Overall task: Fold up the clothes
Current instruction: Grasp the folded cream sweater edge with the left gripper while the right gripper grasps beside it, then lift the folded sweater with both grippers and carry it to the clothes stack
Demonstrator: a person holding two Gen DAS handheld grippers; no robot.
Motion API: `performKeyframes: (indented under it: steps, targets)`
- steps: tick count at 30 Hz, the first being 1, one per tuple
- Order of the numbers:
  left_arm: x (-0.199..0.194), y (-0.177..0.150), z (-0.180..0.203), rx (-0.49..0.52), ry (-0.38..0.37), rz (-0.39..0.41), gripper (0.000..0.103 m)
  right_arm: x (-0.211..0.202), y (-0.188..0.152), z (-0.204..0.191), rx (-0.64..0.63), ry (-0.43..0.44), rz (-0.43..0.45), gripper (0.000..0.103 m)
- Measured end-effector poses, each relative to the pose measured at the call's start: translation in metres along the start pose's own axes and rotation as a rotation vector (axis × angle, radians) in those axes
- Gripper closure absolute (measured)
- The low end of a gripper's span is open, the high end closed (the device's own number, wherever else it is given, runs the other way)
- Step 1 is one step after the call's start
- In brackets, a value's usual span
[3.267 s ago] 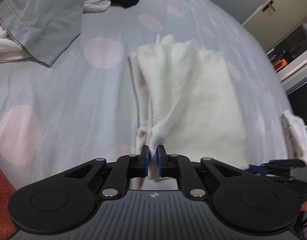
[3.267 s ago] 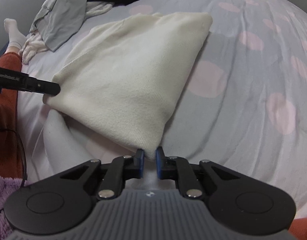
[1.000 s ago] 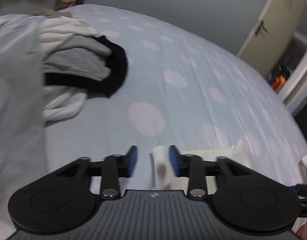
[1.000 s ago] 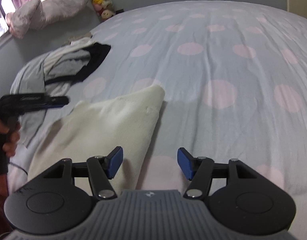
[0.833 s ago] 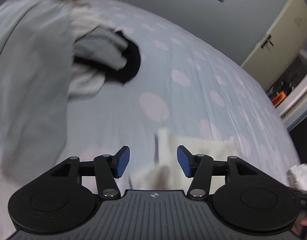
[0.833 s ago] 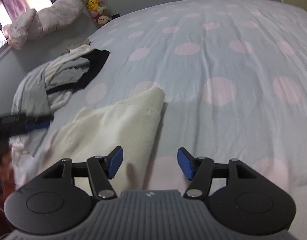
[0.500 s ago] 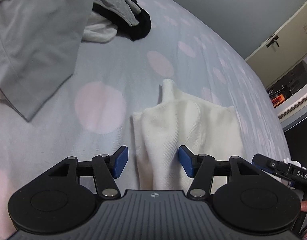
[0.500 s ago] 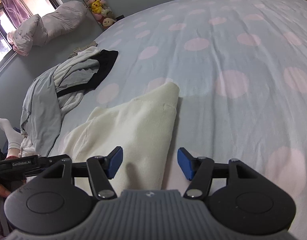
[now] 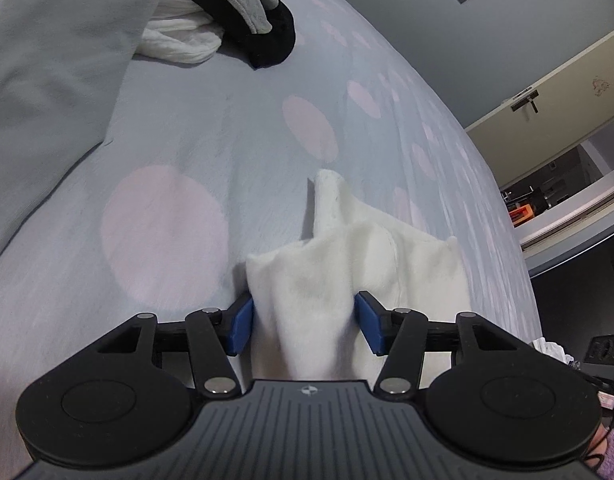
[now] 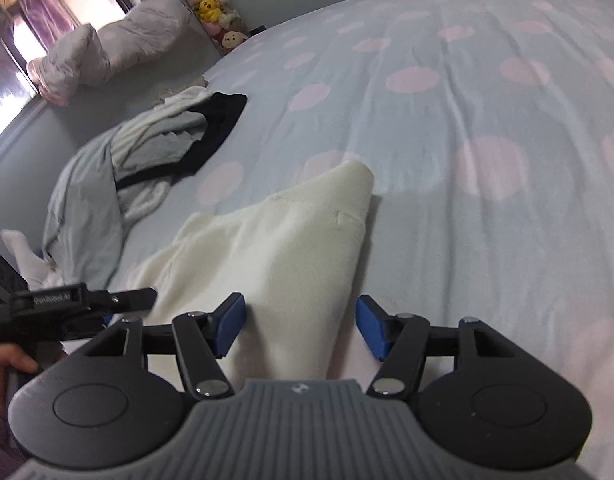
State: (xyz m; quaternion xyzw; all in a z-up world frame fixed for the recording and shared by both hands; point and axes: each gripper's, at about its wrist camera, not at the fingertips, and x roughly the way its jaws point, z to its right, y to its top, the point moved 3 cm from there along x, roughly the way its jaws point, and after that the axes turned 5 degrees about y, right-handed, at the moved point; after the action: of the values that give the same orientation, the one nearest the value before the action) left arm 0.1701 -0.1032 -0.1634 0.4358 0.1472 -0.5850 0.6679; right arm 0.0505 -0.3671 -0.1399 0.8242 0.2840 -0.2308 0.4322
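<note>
Clothes on a spotty bed, with 2 grippers spread wide over a cream top.

The cream top (image 10: 291,240) lies partly folded on the blue bed (image 10: 487,240) with pink dots. The left gripper (image 9: 305,322) has its blue fingers (image 9: 239,322) spread wide, 1 on each side of a raised fold of the top, and they hold nothing. The right gripper (image 10: 303,326) is spread wide too, with the near end of the top between its fingers and nothing held. Farther up the bed sits a pile of clothes (image 10: 159,148), grey, white and black, apart from the top. Soft toys (image 10: 215,8) line the far wall.
</note>
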Motion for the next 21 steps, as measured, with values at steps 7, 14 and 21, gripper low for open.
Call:
performKeyframes:
  steps: [7,14,21]
  targets:
    - [0.008,0.005,-0.001,0.006,-0.041,0.012,0.059,0.022,0.008,0.017,0.055,0.121,-0.025,0.032]
    - [0.013,0.005,-0.001,-0.003,-0.048,0.04,0.07,0.036,0.017,0.031,0.159,0.212,-0.056,0.041]
    - [0.004,0.0,0.009,0.019,-0.015,0.098,0.082,0.037,0.018,0.03,0.143,0.198,-0.044,0.077]
